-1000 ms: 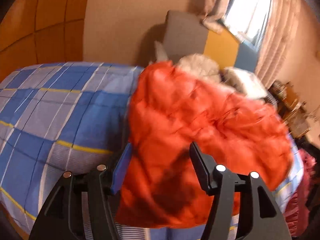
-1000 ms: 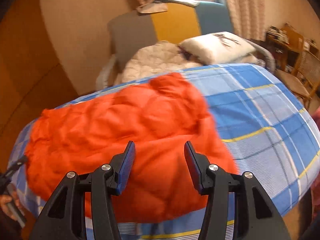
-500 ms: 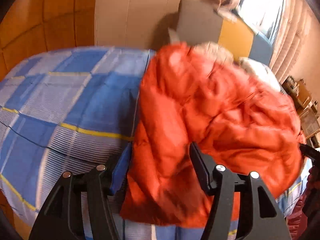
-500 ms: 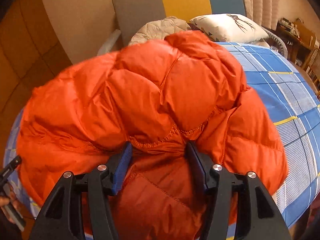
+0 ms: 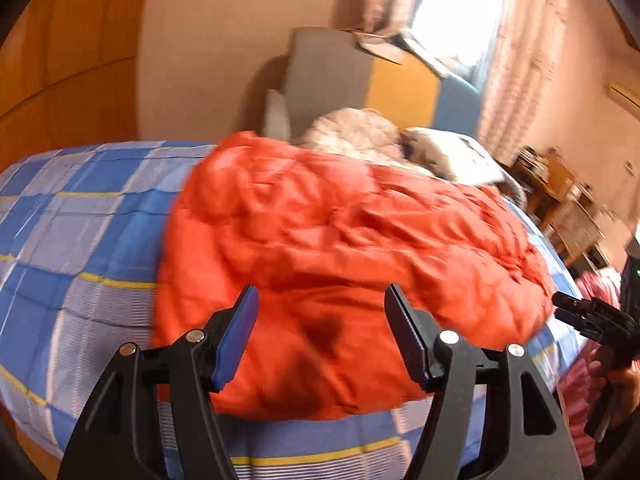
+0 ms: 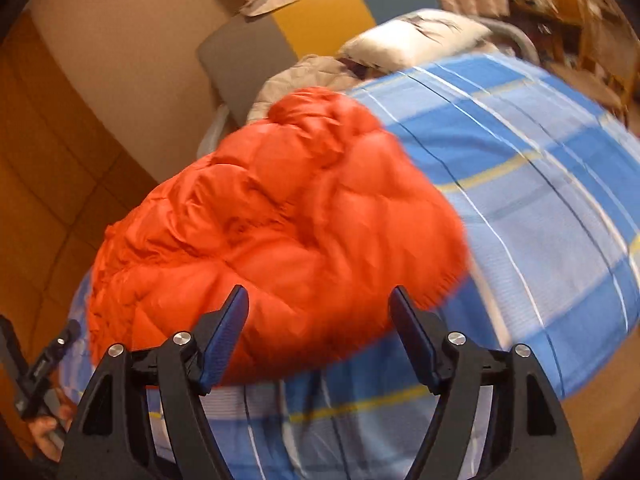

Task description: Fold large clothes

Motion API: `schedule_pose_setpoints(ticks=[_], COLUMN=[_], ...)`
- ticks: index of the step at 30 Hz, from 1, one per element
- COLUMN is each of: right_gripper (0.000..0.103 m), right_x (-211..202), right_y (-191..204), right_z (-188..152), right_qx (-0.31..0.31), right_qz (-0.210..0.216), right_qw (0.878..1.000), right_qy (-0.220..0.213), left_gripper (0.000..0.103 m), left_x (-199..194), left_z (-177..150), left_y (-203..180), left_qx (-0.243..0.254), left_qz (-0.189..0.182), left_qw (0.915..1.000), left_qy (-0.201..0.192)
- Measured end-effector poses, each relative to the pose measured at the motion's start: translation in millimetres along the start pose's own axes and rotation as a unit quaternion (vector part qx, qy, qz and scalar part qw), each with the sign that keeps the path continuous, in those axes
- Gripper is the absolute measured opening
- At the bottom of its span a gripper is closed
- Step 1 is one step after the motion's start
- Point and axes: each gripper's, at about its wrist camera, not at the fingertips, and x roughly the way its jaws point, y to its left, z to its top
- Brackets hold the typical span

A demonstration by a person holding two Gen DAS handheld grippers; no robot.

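Note:
An orange puffy jacket (image 5: 340,240) lies bunched on the blue checked bed (image 5: 80,220). My left gripper (image 5: 324,320) hovers over its near edge. Its jaws are opening and the pads press on nothing. In the right wrist view the jacket (image 6: 280,232) sits left of centre on the bed (image 6: 540,180). My right gripper (image 6: 318,320) is above the jacket's near hem with its jaws opening, and the fabric is free of the pads. Each view catches the other tool: the right gripper (image 5: 576,314) at the jacket's right end, the left gripper (image 6: 60,344) at its left end.
A grey, yellow and blue headboard (image 5: 332,76) stands behind the bed, with a beige quilt (image 5: 352,132) and a white pillow (image 6: 416,36) against it. Wooden wall panels (image 5: 60,80) line the left side. Wicker furniture (image 5: 576,224) and pink cloth (image 5: 592,292) stand to the right.
The right gripper had a fold of the jacket pinched and has let it go; the jacket has dropped onto the bed. Both grippers' jaws stand wider and have drawn back.

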Motion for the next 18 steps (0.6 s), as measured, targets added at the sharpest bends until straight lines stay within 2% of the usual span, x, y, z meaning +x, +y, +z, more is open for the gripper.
schedule_pose_setpoints(ticks=[4, 9, 16, 18], right_gripper=[0.073, 0.073, 0.072, 0.063], right_x=[0, 14, 46, 51], right_y=[-30, -46, -50, -49], right_z=[-10, -13, -9, -9], right_qx=[0.064, 0.127, 0.190, 0.196], right_qz=[0.031, 0.073, 0.111, 0.114], right_qw=[0.997, 0.989, 0.975, 0.973], right_qy=[0.012, 0.023, 0.036, 0.036], left_gripper=[0.065, 0.065, 0.065, 0.065], left_x=[8, 25, 55, 59], left_z=[0, 2, 2, -1], left_y=[-26, -49, -48, -43], left_qx=[0.048, 0.092, 0.093, 0.086], left_qz=[-0.031, -0.049, -0.065, -0.074], left_qw=[0.9983, 0.9942, 0.9920, 0.9917], left_qy=[0.008, 0.028, 0.055, 0.059])
